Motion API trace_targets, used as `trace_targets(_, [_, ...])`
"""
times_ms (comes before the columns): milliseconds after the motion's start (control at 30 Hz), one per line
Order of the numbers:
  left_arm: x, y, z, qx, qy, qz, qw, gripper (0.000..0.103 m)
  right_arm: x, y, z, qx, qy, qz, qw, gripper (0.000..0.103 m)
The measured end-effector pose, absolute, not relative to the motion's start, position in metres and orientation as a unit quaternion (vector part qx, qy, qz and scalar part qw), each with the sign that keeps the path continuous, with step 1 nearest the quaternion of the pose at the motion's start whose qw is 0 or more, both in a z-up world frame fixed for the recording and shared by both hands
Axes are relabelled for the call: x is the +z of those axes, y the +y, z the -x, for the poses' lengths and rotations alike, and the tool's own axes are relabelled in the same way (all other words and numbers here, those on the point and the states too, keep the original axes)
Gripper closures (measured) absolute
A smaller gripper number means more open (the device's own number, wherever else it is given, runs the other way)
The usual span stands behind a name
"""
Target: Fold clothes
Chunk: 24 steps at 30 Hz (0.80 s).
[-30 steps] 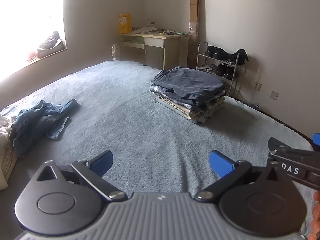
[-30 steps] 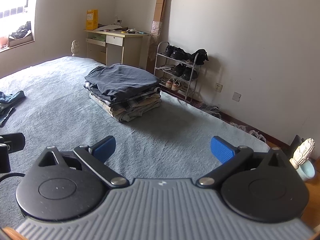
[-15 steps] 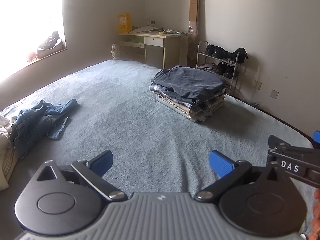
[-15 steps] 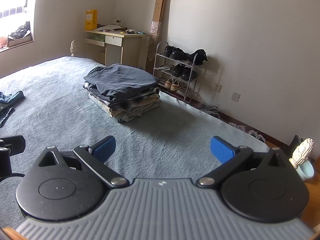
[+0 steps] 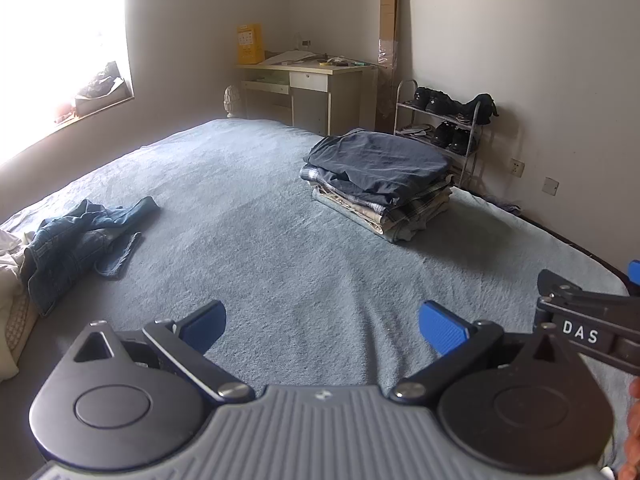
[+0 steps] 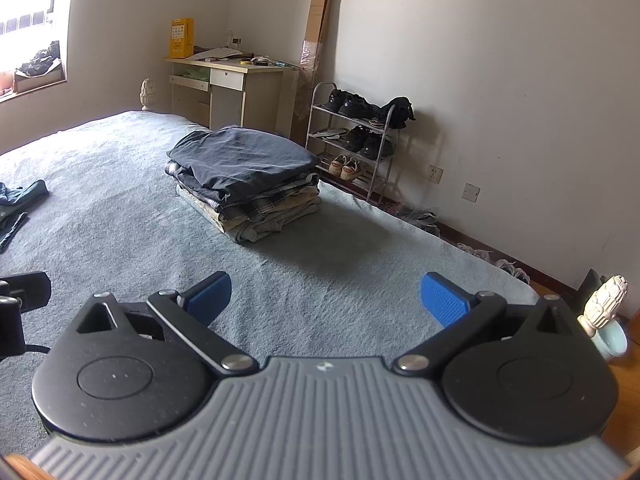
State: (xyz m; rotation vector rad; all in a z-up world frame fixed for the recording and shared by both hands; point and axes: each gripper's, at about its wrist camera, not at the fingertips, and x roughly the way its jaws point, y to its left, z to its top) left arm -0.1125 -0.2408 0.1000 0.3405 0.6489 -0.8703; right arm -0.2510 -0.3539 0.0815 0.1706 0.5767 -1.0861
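A stack of folded clothes (image 5: pixel 380 184) with a dark navy piece on top sits on the far right of the grey-blue bed (image 5: pixel 280 248); it also shows in the right wrist view (image 6: pixel 244 184). Crumpled blue jeans (image 5: pixel 76 240) lie unfolded at the bed's left, with a pale garment (image 5: pixel 8 280) beside them. My left gripper (image 5: pixel 322 326) is open and empty above the bed's near part. My right gripper (image 6: pixel 326 300) is open and empty too, and its body shows at the right edge of the left wrist view (image 5: pixel 588 328).
A desk (image 5: pixel 308 92) stands against the far wall, with a shoe rack (image 5: pixel 444 128) and a tall cardboard box (image 5: pixel 388 40) to its right. A bright window (image 5: pixel 60 40) is at the left. A white bedpost finial (image 6: pixel 604 308) stands at the bed's near right corner.
Both grippers have drifted slightly back and left; the folded stack sits a little further right in the views. Both stay open and empty.
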Motion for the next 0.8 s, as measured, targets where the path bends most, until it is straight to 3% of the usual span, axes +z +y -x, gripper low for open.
trace_targets(800, [0.0987, -0.2396, 0.1114, -0.409, 0.313, -0.162, 0.842, 0.0, 0.0826, -0.3535, 0.2502, -0.508, 0.273, -0.079, 0.813, 0.001])
